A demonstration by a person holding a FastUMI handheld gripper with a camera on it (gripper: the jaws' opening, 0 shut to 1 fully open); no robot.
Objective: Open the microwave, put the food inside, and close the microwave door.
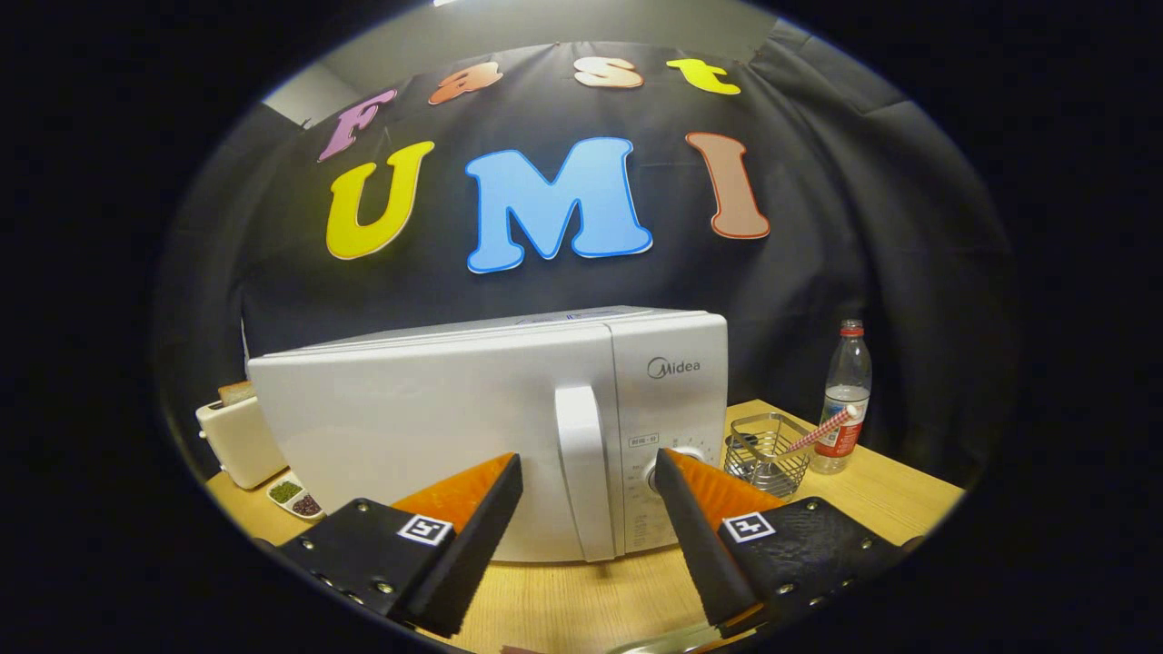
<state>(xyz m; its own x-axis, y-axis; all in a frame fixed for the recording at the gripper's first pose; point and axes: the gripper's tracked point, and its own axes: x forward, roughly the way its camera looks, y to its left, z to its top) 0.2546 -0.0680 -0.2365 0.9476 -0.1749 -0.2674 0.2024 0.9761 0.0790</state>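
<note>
A white microwave (436, 427) stands on the wooden table (899, 500) just ahead of my fingers, its door closed. Its upright white handle (581, 463) sits at the door's right side, in line with the gap between my two fingers. The control panel with a round knob (656, 472) is right of the handle, partly hidden behind my right finger. My gripper (589, 477) is open, with nothing between its fingers, a short way in front of the door.
A white toaster (238, 440) with bread in it stands left of the microwave, with a small dish of dark food (295, 497) in front of it. Right of the microwave are a wire basket (768, 450) holding a striped straw and a plastic water bottle (845, 400).
</note>
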